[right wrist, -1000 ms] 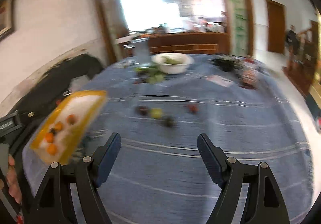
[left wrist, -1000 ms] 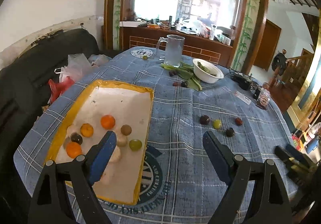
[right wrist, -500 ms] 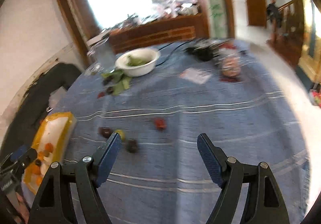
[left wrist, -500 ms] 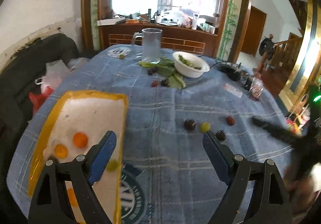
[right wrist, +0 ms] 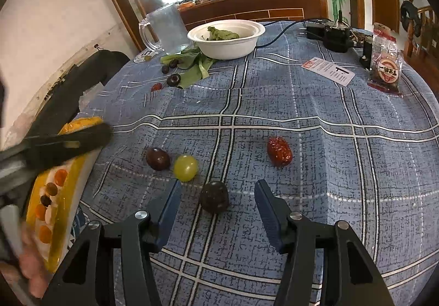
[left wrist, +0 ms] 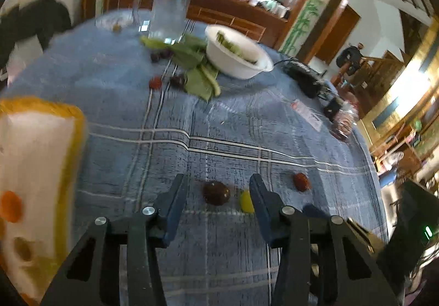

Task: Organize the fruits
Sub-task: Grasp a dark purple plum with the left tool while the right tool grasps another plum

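Observation:
Several small fruits lie on the blue checked tablecloth. In the right wrist view a dark round fruit (right wrist: 214, 196) sits between the open fingers of my right gripper (right wrist: 216, 190). Beyond it lie a brown fruit (right wrist: 157, 159), a green grape (right wrist: 185, 168) and a red date (right wrist: 279, 151). The yellow-rimmed tray (right wrist: 70, 188) holding several fruits is at the left. In the left wrist view my left gripper (left wrist: 218, 185) is open around the brown fruit (left wrist: 216, 193); the grape (left wrist: 246, 201) is by its right finger, the date (left wrist: 301, 182) further right, the tray (left wrist: 41, 141) at left.
At the far side stand a glass jug (right wrist: 167, 28), a white bowl of greens (right wrist: 226, 38), loose green leaves with dark fruits (right wrist: 174, 79), a black device with cables (right wrist: 333, 33), a paper card (right wrist: 330, 71) and a snack packet (right wrist: 385, 67).
Both grippers have come down and forward to the loose fruits; the left now brackets the brown fruit, the right the dark round fruit. Both stay open.

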A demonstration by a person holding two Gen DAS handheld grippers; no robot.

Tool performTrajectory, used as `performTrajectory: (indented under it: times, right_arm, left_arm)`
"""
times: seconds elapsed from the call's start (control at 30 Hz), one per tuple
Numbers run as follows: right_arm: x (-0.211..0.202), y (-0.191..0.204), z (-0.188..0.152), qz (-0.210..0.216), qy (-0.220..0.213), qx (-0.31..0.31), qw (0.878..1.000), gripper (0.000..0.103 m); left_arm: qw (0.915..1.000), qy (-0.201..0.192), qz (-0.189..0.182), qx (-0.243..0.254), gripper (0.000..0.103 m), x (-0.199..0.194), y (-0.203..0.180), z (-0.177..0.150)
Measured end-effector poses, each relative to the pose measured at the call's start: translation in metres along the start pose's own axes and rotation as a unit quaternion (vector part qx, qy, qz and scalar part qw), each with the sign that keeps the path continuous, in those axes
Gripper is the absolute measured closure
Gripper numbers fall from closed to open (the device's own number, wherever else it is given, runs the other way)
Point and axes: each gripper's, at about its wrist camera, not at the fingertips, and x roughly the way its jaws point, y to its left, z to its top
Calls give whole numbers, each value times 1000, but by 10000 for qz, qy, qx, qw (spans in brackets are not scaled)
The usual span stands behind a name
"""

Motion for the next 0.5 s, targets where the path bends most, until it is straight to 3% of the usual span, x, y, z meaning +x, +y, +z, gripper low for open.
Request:
performTrajectory:
  times: [0.13,0.2,0.5]
  right_arm:
    - [5,3,2,-33,0,-73,10000,44]
    - [7,4,2,-66,9,-108,9999,44]
    - [17,11,-1,-437,110,-423,9981,44]
  left_arm:
    - [9998,164,57,-93,58,27,8,-3]
    - [9997,211,67,-43,63,33,10,-5]
    - [9993,56,-17,375,65,33,-2,-16]
